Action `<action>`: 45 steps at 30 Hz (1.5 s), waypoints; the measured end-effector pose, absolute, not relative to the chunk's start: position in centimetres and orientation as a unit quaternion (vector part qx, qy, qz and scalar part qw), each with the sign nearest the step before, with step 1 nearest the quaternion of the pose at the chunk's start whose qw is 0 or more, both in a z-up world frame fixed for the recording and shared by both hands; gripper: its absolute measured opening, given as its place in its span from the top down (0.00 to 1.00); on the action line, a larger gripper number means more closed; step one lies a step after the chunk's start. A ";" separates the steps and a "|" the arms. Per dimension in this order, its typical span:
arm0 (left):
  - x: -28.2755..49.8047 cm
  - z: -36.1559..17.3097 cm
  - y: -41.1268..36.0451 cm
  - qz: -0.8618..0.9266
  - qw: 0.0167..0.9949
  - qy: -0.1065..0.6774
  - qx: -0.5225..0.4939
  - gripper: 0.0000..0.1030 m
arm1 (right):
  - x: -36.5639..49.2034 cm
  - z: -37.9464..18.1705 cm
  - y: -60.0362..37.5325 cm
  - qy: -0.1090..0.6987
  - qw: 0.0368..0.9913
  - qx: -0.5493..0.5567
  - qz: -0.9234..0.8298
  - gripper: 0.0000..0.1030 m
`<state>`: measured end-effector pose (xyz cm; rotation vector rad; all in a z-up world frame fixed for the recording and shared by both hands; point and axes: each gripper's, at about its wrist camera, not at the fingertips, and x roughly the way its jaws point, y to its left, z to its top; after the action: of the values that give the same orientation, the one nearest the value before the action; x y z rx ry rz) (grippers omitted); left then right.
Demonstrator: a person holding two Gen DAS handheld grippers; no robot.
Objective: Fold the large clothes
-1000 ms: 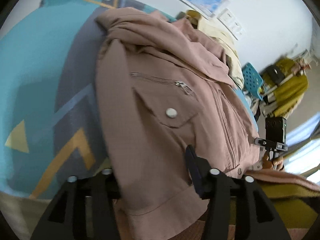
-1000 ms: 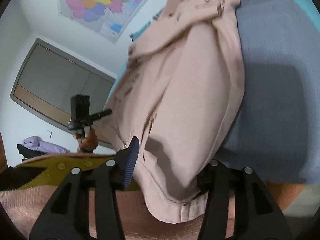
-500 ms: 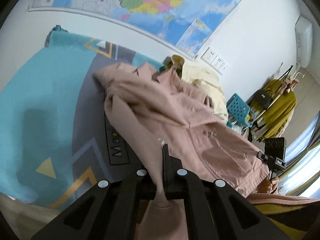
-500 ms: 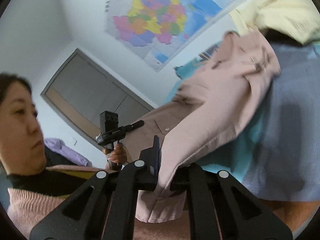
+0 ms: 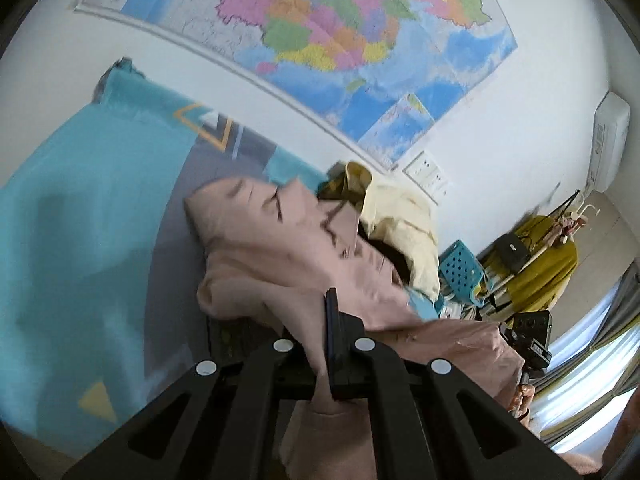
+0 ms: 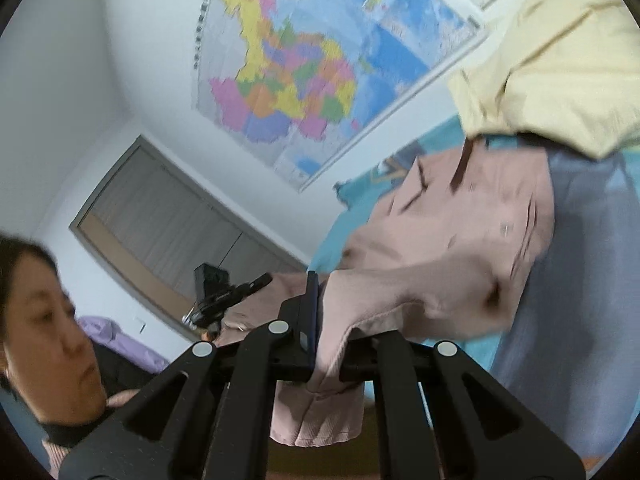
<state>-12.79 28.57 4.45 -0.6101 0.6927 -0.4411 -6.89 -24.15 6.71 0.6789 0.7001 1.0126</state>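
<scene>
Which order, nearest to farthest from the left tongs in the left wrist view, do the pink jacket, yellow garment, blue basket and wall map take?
1. Pink jacket: clamped in the left tongs.
2. Yellow garment: just behind the jacket, to the right.
3. Blue basket: beyond the bed's right edge.
4. Wall map: on the wall, highest in the picture.

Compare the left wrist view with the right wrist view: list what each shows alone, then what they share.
Left wrist only: air conditioner, blue perforated basket, mustard garment on a rack.

Right wrist only: grey cabinet doors, lilac cloth.

Both: pink jacket pinched at its hem by each view's shut claw, left and right; wall map; cream garment.
</scene>
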 end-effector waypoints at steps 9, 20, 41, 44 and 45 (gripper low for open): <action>-1.7 7.3 28.6 -0.189 0.861 0.378 -0.282 0.98 | 4.1 6.8 -23.6 0.338 0.752 0.371 0.426 0.93; 11.6 1.5 28.0 -0.114 0.819 0.495 -0.266 0.95 | 16.5 -0.4 -22.6 0.440 0.730 0.417 0.315 0.87; 4.1 3.4 21.7 -0.193 0.901 0.389 -0.006 0.22 | 9.7 3.5 -9.1 0.405 0.842 0.033 0.356 0.21; 5.4 1.4 19.6 -0.189 0.891 0.412 0.026 0.22 | 10.9 -0.1 -4.8 0.441 0.828 -0.041 0.344 0.20; 5.8 0.9 19.1 -0.184 0.890 0.415 0.037 0.22 | 11.4 -1.1 -3.9 0.451 0.827 -0.056 0.332 0.20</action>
<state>5.76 19.10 0.86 0.0770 0.8624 -0.3811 11.35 -3.91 -1.11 -0.1194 0.9575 0.7055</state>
